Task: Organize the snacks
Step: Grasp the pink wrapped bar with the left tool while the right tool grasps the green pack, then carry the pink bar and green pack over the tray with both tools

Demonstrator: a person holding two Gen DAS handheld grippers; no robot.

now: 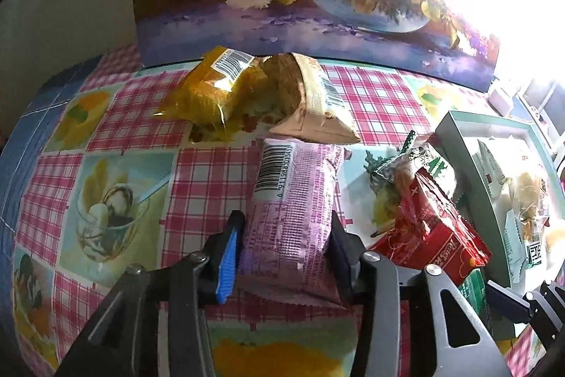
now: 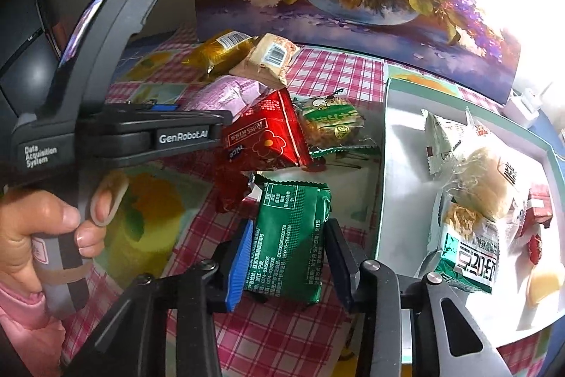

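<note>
1. My left claw is clamped across the pink packet, which lies on the counter.
2. My right claw pinches the green packet beside the tray.
3. Both look light, soft and crinkly, so I grip mid-body.
4. Ahead, a red pack reads "Rois Kiss"; the left claw's body reads "GenRobot.AI".

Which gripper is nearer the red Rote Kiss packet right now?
Left. The left gripper, shut on the pink packet, sits right beside the red packet. The right gripper, closed on the green packet, is below it, further off.
</note>
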